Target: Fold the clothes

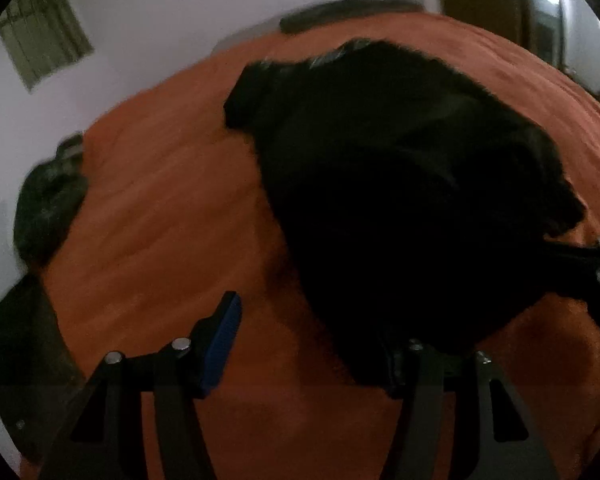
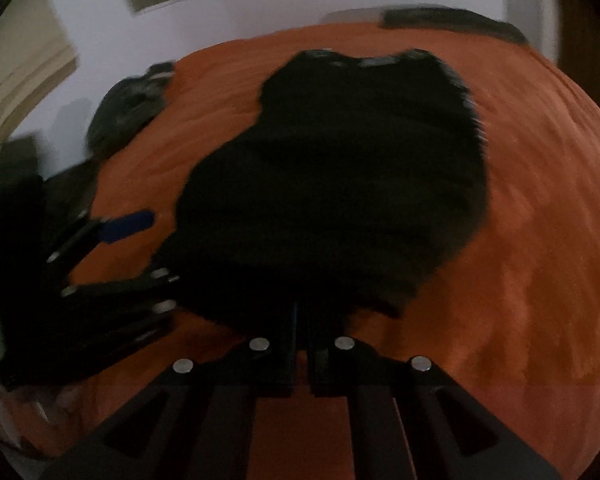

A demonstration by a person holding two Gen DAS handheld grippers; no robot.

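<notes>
I'm pinching the black garment (image 2: 340, 184)'s near hem with my right gripper (image 2: 302, 320); left gripper (image 1: 308, 344) is gaping, garment lying rumpled on the orange bedspread (image 2: 540, 240).

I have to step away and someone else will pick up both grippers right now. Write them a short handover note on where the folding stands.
Right gripper: shut on the near edge of the black garment.
Left gripper: jaws part open at the garment's near left edge; one blue pad is clear of the cloth, the other finger is hidden under it, so no sure grip.
Garment: bunched in the middle of the orange bedspread, collar end away from you.
Other dark clothes lie at the far left edge of the bed.
Done: near edge gathered. Too blurred and dark to count folds.
Left: secure the left side, finish folding.
</notes>
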